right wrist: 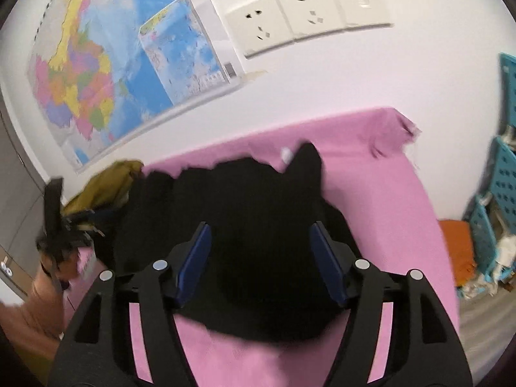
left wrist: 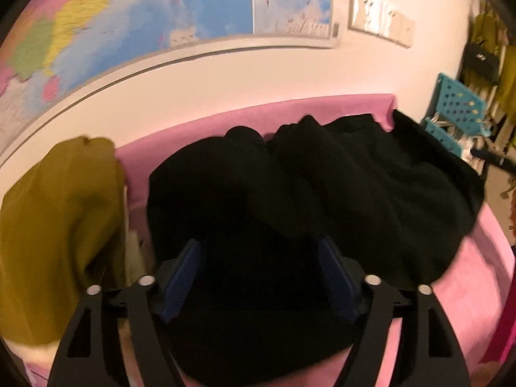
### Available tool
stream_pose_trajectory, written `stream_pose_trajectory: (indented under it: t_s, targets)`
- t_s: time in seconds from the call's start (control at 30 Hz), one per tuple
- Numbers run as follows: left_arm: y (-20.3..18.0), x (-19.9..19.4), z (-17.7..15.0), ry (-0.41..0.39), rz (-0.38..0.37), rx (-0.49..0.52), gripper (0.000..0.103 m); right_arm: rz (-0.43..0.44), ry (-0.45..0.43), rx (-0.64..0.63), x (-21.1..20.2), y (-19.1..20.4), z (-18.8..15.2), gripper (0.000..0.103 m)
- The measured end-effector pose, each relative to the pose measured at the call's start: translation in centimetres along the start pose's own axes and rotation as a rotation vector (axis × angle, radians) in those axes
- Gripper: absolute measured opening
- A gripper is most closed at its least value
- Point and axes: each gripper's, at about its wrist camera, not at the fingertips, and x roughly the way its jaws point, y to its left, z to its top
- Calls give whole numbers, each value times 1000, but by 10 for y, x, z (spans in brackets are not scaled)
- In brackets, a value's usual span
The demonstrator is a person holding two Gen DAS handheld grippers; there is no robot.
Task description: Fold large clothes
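Both grippers, left & right, released over black garment; pink cloth bare toward right edge

**Legible text: none**

Both wrist views checked for readable print; none found. Wall map carries small lettering, too blurred to read in either view; barcode-like patch at its lower right corner, digits not resolvable. Socket panel on the wall shows only pin holes; no brand mark readable. Blue perforated crates at the right show no label; black garment and pink cover show no tag or print.
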Motion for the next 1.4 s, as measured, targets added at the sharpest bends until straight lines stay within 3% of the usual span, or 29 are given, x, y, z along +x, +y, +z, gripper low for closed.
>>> stream_pose_trajectory:
  t_s: [0.13,0.23,0.27,0.3,0.33,0.4,0.47,0.53,0.57,0.63,0.73,0.8,0.87,0.93,1.03,1.2,1.23,1.3,1.33,1.4]
  targets:
    - [-3,-11,-33,12,-21,23,80,-22,95,-23,4,-7,-48,64]
    - [-12,3,-46,42,17,51,83,-13,85,-29,20,-5,-60,60]
    - [-15,10,-50,46,35,61,78,4,79,-24,22,-7,-61,41]
    - [-17,14,-53,37,56,67,73,32,84,-19,27,-7,-60,31]
    - [-15,21,-54,40,80,45,62,40,81,-15,27,-7,-58,11]
    - [-12,27,-52,56,82,17,57,41,30,16,8,-6,-48,8]
    - [-12,24,-53,58,103,24,52,27,-96,16,-34,-2,-32,1]
    - [-14,24,-53,63,124,50,51,48,-159,51,-61,-10,-26,1]
    - [-13,24,-53,65,124,47,51,24,-138,59,-58,-14,-28,1]
    - [-14,26,-49,71,119,31,51,-65,-1,40,-30,-18,-42,1]
    - [-12,23,-47,71,112,18,51,-109,125,122,-1,-40,-63,3]
    - [-7,15,-48,70,104,7,51,-145,117,140,-2,-39,-65,13]
    - [-4,6,-47,64,94,-1,56,-143,52,149,-17,-32,-57,23]
    - [-5,-7,-47,29,67,6,61,-141,-26,90,-35,-13,-47,27]
    - [-8,-25,-50,-24,1,5,74,1,-60,-76,-40,44,-36,35]
    - [-26,-5,-49,12,-13,41,75,254,80,-301,8,139,-54,34]
    - [-30,3,-50,18,24,53,70,285,118,-341,21,159,-62,34]
    - [-32,12,-52,18,70,50,51,272,164,-423,43,185,-74,34]
    - [-28,13,-54,18,85,36,38,265,178,-447,56,195,-78,39]
    - [-15,5,-54,6,54,-10,28,225,173,-453,79,206,-77,46]
